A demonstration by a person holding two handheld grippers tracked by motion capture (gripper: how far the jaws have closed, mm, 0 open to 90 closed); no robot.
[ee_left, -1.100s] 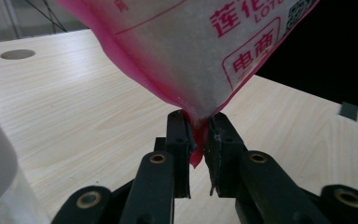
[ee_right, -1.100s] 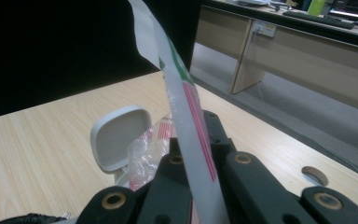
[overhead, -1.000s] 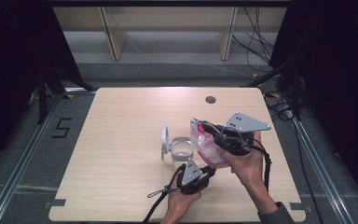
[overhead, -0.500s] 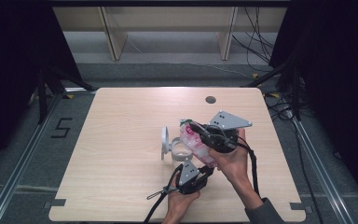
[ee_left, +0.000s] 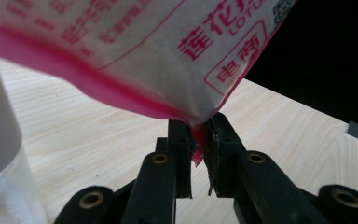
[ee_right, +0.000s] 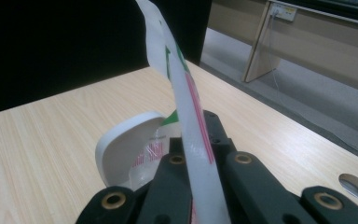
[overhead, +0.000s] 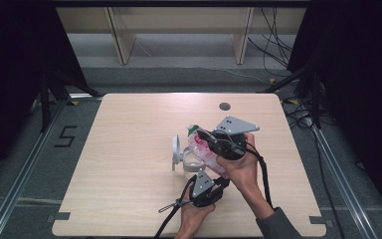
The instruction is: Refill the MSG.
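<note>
**Pink-and-white bag pinched at two edges over an open jar**

The bag [overhead: 205, 149] is a soft white plastic pouch with pink borders and red printed characters, with a green patch near its upper end. It sits just right of the frame's centre in the high view, tilted above a clear jar [overhead: 191, 162] with its white flip lid [overhead: 175, 153] standing open. The left gripper [overhead: 210, 180] is clamped on the bag's lower pink corner [ee_left: 196, 133]; the right gripper [overhead: 202, 134] is pressed tight on the bag's upper edge [ee_right: 193, 135].

Compared with a second ago, the right gripper and the bag have shifted left, closer over the jar; the left gripper sits where it was.

Around them lie the wooden table [overhead: 129, 129], its round cable hole [overhead: 224, 106] and trailing black cables [overhead: 171, 214].
</note>
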